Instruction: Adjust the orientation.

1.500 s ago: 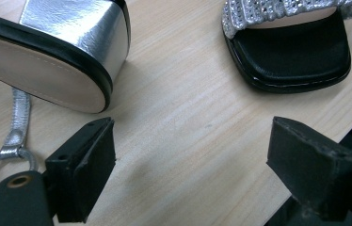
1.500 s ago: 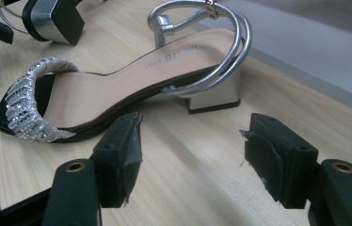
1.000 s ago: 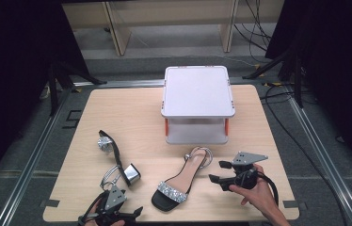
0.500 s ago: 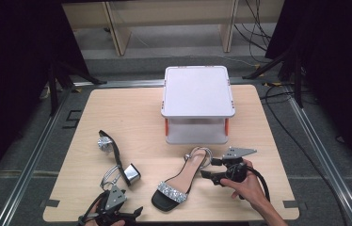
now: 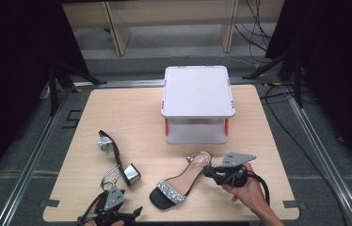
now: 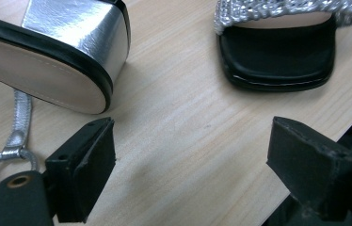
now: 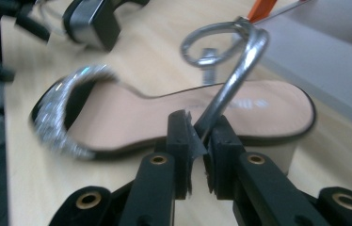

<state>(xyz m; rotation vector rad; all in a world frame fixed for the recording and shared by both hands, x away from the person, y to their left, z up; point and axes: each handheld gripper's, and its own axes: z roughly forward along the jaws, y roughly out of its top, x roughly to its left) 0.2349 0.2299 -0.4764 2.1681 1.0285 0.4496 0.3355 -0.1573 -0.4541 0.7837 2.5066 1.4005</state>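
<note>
A: At the near right of the pale wooden surface, the right hand-held gripper has just been closing, and its jaws now pinch the thin silver ankle strap of the black block-heel sandal with the rhinestone toe band. What is the failure risk?

B: Judged from this grip, slippage. The strap is narrow and smooth, and only the pad tips clamp it. A lift would hang the whole sandal from that strap, so it may swing, rotate, or slide out. A pull toward the white two-tier plastic rack could also knock the heel against the rack's lower edge.

A: And the hand pose?

B: The right hand enters from the bottom edge, holding its unit roughly level and pointed left toward the heel end. The left hand-held gripper rests at the near left edge, jaws wide apart over bare wood, gripping nothing.

A: Anything nearby?

B: The matching silver-heeled sandal lying on its side sits just beyond the left unit, apart from the held one.
</note>
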